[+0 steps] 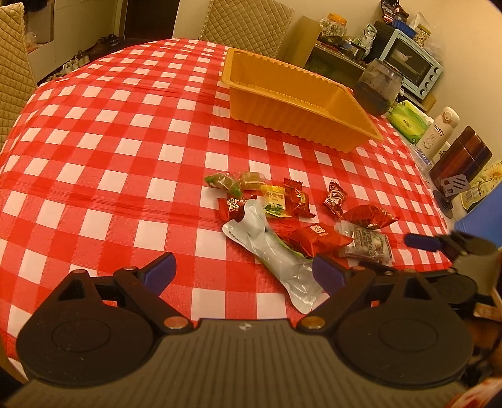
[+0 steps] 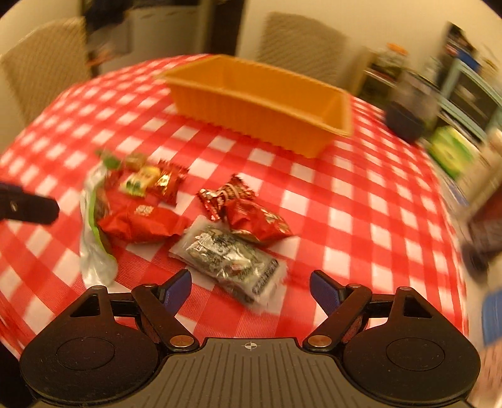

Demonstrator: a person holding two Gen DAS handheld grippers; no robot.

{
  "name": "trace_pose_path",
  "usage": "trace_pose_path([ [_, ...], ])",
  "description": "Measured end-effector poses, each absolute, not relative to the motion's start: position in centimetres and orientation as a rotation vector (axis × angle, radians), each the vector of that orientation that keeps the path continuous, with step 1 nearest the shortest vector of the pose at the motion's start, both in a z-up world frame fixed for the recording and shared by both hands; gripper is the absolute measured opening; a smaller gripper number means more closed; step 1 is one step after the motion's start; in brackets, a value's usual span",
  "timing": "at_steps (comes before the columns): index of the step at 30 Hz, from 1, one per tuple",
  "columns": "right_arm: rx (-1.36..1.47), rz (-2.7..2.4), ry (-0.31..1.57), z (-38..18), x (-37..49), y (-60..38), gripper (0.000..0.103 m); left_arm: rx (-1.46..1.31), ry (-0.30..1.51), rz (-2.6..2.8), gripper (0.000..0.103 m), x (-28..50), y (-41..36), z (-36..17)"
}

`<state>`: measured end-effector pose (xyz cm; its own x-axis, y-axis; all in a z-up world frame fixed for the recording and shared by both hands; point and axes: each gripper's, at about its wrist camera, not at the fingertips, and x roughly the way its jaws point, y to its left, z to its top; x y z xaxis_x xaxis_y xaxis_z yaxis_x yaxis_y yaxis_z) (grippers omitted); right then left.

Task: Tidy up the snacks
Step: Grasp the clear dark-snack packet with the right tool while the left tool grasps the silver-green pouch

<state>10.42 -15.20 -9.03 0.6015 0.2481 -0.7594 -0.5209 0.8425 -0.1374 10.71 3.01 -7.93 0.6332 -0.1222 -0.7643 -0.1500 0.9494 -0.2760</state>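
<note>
Several wrapped snacks lie in a loose pile on the red-and-white checked tablecloth (image 1: 94, 150). A long pale pouch (image 1: 276, 254) reaches toward my left gripper (image 1: 244, 270), which is open, its right pad beside the pouch's near end. A red packet (image 1: 317, 237) and a clear silver packet (image 1: 367, 243) lie to the right. In the right wrist view, the silver packet (image 2: 229, 254) lies just ahead of my open right gripper (image 2: 249, 290), with nothing between the pads. Behind the pile stands an empty orange tray (image 1: 301, 103), also seen as the tray (image 2: 260, 100).
Along the table's right side stand a dark glass jar (image 1: 378, 86), a green tissue pack (image 1: 408, 120), a white bottle (image 1: 437, 133) and a wooden box (image 1: 464, 157). A blue toaster oven (image 1: 411, 62) sits behind. Quilted chairs (image 1: 248, 25) stand at the far edge.
</note>
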Motion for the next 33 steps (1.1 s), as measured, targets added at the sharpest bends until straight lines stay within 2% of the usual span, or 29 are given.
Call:
trace_pose_path([
  [7,-0.382,0.612,0.816,-10.3,13.1,-15.2,0.083,-0.339,0.907,0.021,0.093,10.7,3.4,-8.7],
  [9,-0.359,0.626,0.844,-10.2,13.5,-15.2,0.072,-0.342,0.915,0.025,0.093,10.6,3.5,-9.0],
  [11,-0.312,0.633,0.885,-9.9,13.3,-15.3,0.053,-0.345,0.917,0.028,0.093,10.5,3.7,-9.1],
  [13,-0.276,0.622,0.91,-9.8,12.5,-15.4,0.046,-0.346,0.917,0.026,0.093,10.5,3.7,-9.1],
  [16,-0.231,0.606,0.933,-9.6,11.2,-15.4,0.041,-0.347,0.916,0.022,0.092,10.3,3.7,-9.1],
  [23,-0.166,0.579,0.895,-9.7,9.7,-14.9,0.042,-0.364,0.913,0.013,0.092,10.2,3.6,-9.2],
  [29,-0.179,0.542,0.845,-10.1,9.3,-14.4,0.038,-0.432,0.901,-0.013,0.087,10.9,3.4,-9.6],
  [33,-0.117,0.505,0.839,-10.1,9.0,-15.5,0.038,-0.466,0.888,-0.049,0.087,12.0,2.6,-9.8],
])
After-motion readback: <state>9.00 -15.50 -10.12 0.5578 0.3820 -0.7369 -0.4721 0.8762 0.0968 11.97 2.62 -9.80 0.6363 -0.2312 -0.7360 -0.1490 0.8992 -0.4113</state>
